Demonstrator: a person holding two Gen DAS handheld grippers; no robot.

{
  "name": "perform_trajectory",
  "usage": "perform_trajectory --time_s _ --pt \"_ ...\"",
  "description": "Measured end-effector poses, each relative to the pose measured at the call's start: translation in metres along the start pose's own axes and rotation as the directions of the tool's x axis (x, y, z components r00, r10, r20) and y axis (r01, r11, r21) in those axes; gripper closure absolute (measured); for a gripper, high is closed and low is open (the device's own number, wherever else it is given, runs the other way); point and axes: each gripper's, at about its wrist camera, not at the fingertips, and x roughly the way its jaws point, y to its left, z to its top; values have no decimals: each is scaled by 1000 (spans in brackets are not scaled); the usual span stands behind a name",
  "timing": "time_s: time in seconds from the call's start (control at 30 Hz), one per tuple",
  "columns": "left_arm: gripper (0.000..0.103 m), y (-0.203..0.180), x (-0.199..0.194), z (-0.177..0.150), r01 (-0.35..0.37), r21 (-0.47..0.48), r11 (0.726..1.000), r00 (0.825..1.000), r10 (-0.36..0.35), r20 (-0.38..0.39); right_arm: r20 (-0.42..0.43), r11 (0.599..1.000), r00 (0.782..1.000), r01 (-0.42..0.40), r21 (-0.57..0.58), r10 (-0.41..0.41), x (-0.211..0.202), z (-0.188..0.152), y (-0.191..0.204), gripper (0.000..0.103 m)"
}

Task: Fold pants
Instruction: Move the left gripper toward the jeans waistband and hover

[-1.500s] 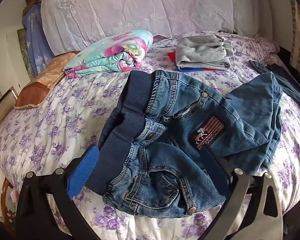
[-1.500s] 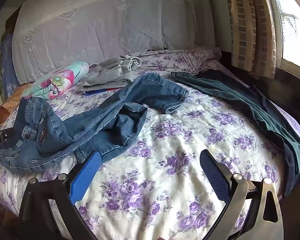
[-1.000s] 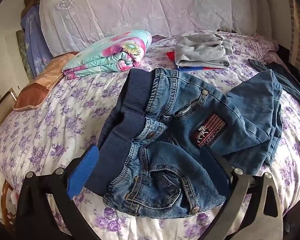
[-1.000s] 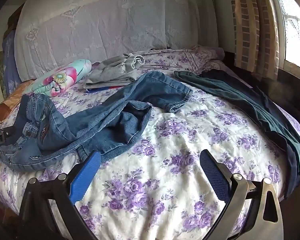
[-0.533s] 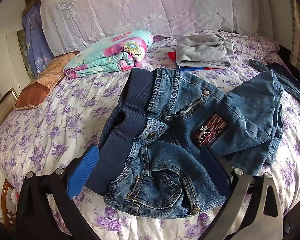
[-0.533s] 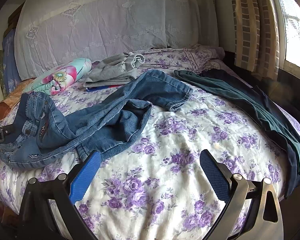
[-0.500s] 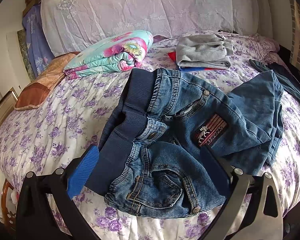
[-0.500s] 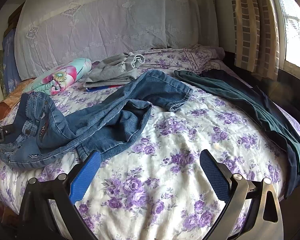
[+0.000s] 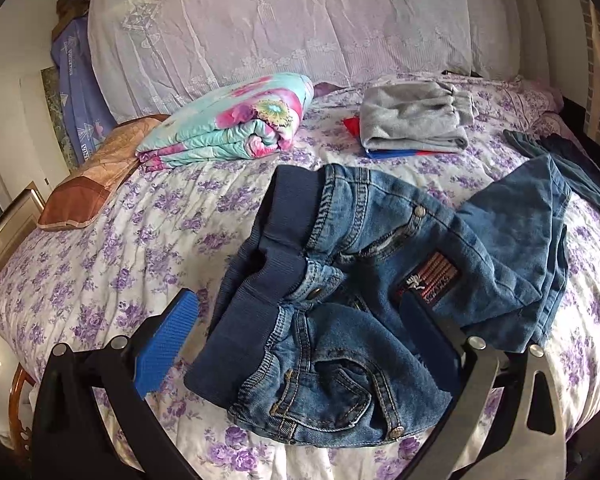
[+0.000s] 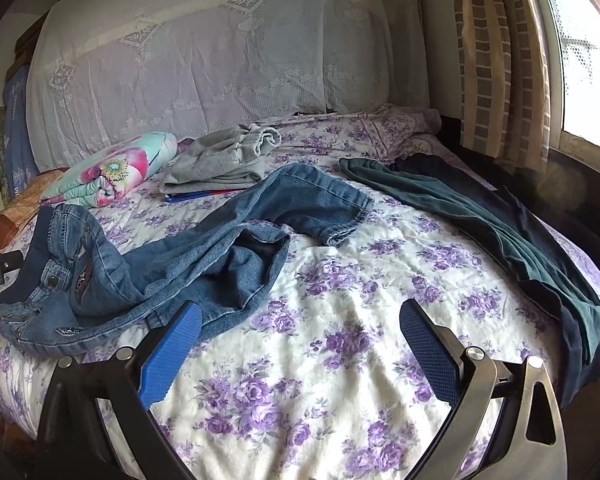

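1. Hovering at the bottom of its frame, the left gripper [image 9: 300,340] has its fingers spread wide and empty, framing the waistband end of the jeans [image 9: 340,300], probably to take that end first.
2. The right gripper [image 10: 300,344], fingers equally wide and holding nothing, sits over bare floral bedspread [image 10: 340,360] beside the rumpled legs.
3. The jeans lie unfolded across the bed, left of centre in the right view.
4. Farther back lie a dark green garment [image 10: 480,220], folded grey clothes [image 9: 412,124] and a rolled floral blanket [image 9: 228,128].
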Motion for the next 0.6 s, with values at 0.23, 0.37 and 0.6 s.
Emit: perform_trajectory --time_s 0.23,0.37,0.6 --pt "4 -3 -3 -2 2 15 1000 1000 -2 -2 8 1000 1000 -6 2 6 -5 -1 -1 3" --pt "4 -4 -5 -1 7 16 1000 1000 -7 -1 -13 1000 1000 -20 14 21 -3 -3 -3 3" --pt "4 -8 -2 -3 1 27 1000 1000 -1 -11 -5 999 1000 -31 12 31 -5 -6 -4 3"
